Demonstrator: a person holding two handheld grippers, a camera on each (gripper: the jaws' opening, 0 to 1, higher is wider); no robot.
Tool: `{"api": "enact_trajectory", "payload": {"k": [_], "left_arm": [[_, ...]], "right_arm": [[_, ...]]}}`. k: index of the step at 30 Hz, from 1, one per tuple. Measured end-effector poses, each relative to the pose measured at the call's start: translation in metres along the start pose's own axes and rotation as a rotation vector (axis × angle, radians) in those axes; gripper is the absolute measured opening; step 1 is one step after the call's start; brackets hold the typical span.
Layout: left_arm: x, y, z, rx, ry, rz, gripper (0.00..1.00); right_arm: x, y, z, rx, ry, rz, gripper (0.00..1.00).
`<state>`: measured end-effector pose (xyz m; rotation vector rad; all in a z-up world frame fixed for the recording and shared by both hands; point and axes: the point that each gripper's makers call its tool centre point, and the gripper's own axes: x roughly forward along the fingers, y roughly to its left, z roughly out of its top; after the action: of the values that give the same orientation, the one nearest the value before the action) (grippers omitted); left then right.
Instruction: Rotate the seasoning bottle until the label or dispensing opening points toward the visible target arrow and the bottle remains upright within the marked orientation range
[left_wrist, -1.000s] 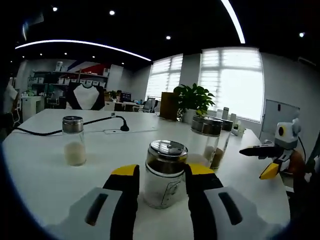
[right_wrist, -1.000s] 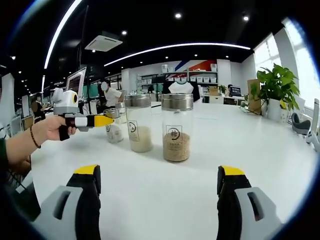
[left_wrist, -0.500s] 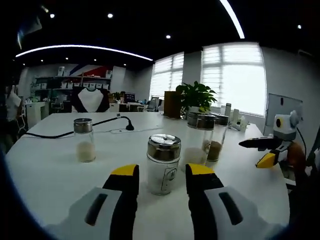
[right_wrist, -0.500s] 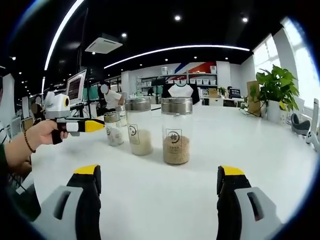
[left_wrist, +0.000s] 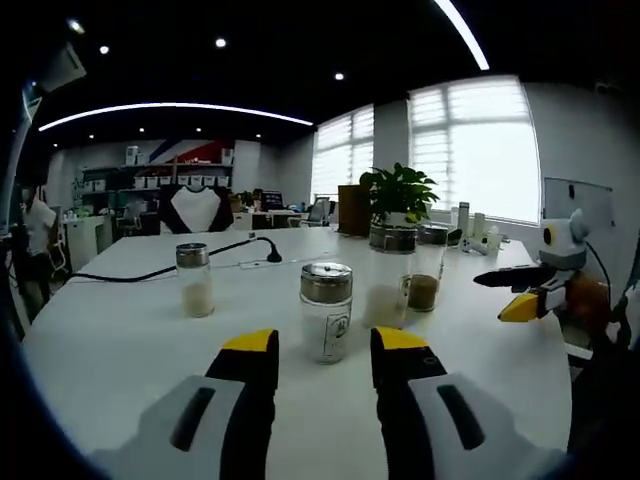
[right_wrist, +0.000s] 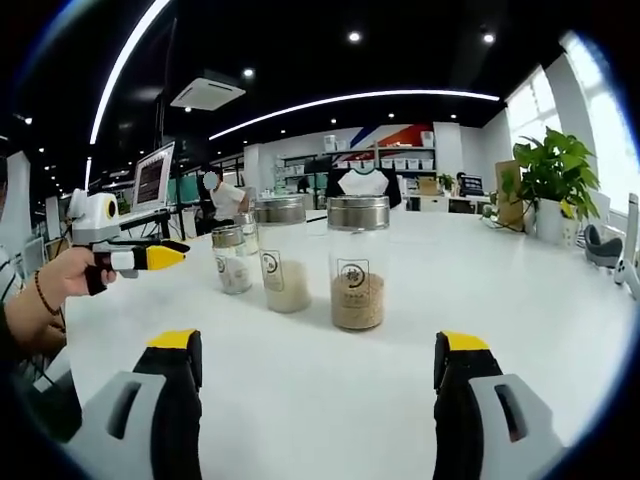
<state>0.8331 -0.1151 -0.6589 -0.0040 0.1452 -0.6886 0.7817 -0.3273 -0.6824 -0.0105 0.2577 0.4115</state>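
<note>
I held my left gripper (left_wrist: 322, 350) level above the white table (left_wrist: 120, 330), its yellow-tipped jaws set narrow with nothing between them. The seasoning bottle (left_wrist: 326, 311) I was working on stood upright just beyond those tips, clear of both, its chrome shaker lid on and its printed label turned toward my camera. It held pale seasoning low in the glass. To its left, well apart, stood a smaller shaker (left_wrist: 195, 281), with a black cable (left_wrist: 150, 272) running behind it.

My right gripper (right_wrist: 320, 365) was spread wide and carried nothing. Ahead of it stood a tall jar of brown granules (right_wrist: 358, 262), a tall jar of white grains (right_wrist: 283, 254) just beside it, and the seasoning bottle (right_wrist: 231, 259) further left. My left hand (right_wrist: 45, 300) and its gripper showed at that edge.

I could not make out any target arrow or marked range on the table, so I could not judge whether the label's heading was right. That was my main worry: turning the bottle toward a mark I could not see.

The other risks came from the grip. Jaws this narrow would have to open before they could straddle the glass, or the tips would shove it. A high or off-centre pinch on smooth glass could tip it mid-turn, and a sweeping turn might knock the tall jars standing near it.
</note>
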Motion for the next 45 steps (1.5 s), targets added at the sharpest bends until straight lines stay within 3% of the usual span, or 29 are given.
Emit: {"api": "enact_trajectory", "payload": {"k": [15,22,29,35,45], "left_arm": [[-0.002,-0.010,0.003,-0.013,-0.017,-0.019,0.39],[0.001,-0.004,0.006,-0.005,-0.014,-0.004,0.39],[0.006,0.011,0.015,0.033,-0.023,0.021,0.41],[0.013,0.037,0.023,0.054,-0.022,0.078,0.50],[0.022,0.073,0.031,0.075,-0.016,0.145,0.54]], "right_arm": [[0.000,-0.005,0.000,-0.001,0.000,-0.016,0.99],[0.000,-0.007,0.000,0.004,-0.001,-0.015,0.99],[-0.001,-0.006,0.003,0.003,-0.013,-0.010,0.99],[-0.002,-0.008,0.004,0.004,-0.018,-0.016,0.99],[-0.002,-0.010,0.006,0.003,-0.026,-0.019,0.99]]}}
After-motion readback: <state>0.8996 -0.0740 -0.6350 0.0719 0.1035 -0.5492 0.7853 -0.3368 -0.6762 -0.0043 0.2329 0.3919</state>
